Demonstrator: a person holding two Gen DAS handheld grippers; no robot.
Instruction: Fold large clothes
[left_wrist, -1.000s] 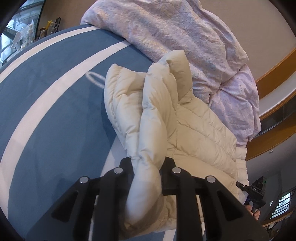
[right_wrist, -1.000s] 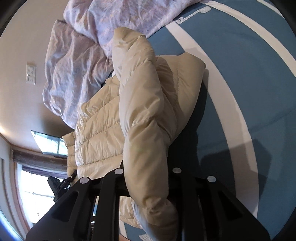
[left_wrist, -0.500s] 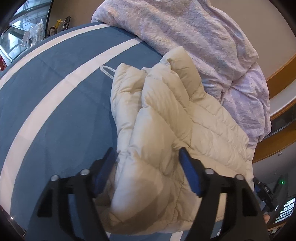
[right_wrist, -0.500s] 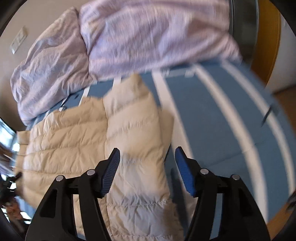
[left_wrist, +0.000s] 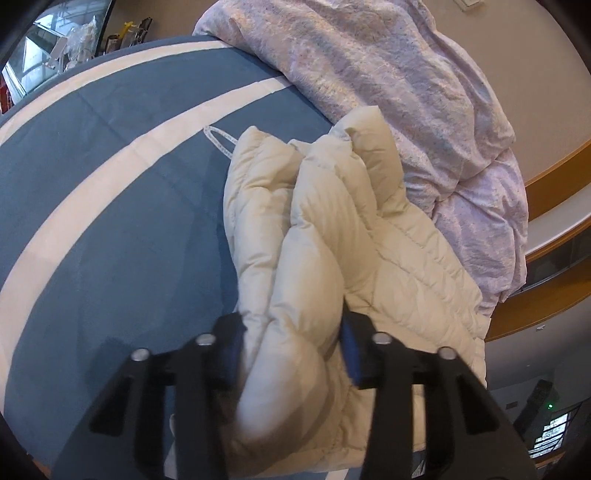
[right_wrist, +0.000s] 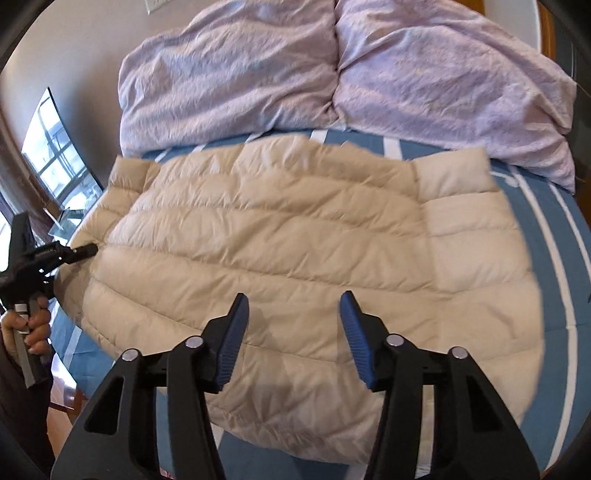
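A cream quilted puffer jacket (right_wrist: 280, 236) lies folded on a blue bed cover with white stripes (right_wrist: 554, 266). In the left wrist view the jacket (left_wrist: 332, 240) shows a bunched fold running toward me. My left gripper (left_wrist: 291, 343) is open, its jaws on either side of that thick fold. It also shows at the jacket's left edge in the right wrist view (right_wrist: 83, 251). My right gripper (right_wrist: 293, 314) is open and empty, raised above the near edge of the jacket.
A crumpled lilac duvet (right_wrist: 332, 74) lies along the far side of the bed, touching the jacket's far edge, and shows in the left wrist view (left_wrist: 406, 92). A window (right_wrist: 55, 147) is at the left. Wooden floor (right_wrist: 66, 402) lies below the bed edge.
Both grippers have opened and let go of the jacket. The right gripper pulled back and up, now facing the spread jacket. The left gripper's jaws narrowed around the fold.
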